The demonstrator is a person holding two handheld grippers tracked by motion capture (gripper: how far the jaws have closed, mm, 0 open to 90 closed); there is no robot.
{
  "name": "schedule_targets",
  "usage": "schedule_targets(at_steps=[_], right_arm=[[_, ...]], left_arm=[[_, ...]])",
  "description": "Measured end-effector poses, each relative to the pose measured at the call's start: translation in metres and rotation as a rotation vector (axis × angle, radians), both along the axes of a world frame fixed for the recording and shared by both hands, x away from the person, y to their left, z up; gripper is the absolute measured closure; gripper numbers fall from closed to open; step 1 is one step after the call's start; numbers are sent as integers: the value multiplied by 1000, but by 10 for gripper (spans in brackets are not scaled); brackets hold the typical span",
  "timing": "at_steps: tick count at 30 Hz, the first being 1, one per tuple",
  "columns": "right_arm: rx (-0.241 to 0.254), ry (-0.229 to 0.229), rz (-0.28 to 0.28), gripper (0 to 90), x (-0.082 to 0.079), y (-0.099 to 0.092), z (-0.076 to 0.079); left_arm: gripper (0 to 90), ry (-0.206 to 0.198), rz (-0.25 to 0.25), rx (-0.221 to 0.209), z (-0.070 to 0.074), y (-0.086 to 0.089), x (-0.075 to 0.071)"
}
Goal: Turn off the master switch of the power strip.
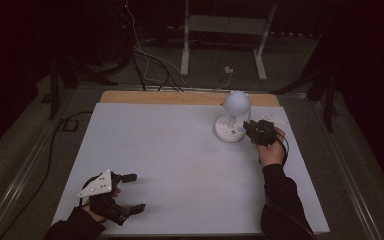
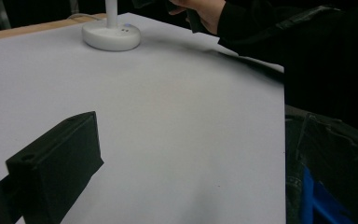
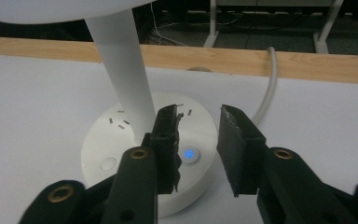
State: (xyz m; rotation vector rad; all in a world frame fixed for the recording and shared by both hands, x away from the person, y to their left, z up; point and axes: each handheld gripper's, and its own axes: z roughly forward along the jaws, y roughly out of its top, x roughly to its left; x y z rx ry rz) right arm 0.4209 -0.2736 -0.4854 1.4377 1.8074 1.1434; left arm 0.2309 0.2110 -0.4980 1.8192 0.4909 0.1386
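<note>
Hovering over lamp base (image 3: 149, 154), right gripper (image 3: 198, 144) fingers narrowly apart, empty; blue button (image 3: 190, 154) lit between; left gripper (image 1: 122, 192) fingers spread.

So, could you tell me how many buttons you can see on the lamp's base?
2. On the lamp base, a blue-lit button lies between the right gripper's jaws, and an unlit white button sits left of the stem. Others may be hidden.

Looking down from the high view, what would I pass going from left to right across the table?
Left hand-held gripper near the front left corner → bare stretch of the white table → white desk lamp → right hand-held gripper next to the lamp's base.
</note>
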Motion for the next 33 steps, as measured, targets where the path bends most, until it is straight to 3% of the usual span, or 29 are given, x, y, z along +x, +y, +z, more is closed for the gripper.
schedule_targets(at_steps=[15, 27, 33], right_arm=[[-17, 40, -16, 899, 7, 6, -9], [-89, 55, -18, 900, 13, 12, -20], [-90, 56, -19, 900, 16, 14, -22]], left_arm=[[4, 6, 0, 0, 0, 0, 0], [3, 7, -1, 1, -1, 0, 0], [3, 7, -1, 0, -1, 0, 0]])
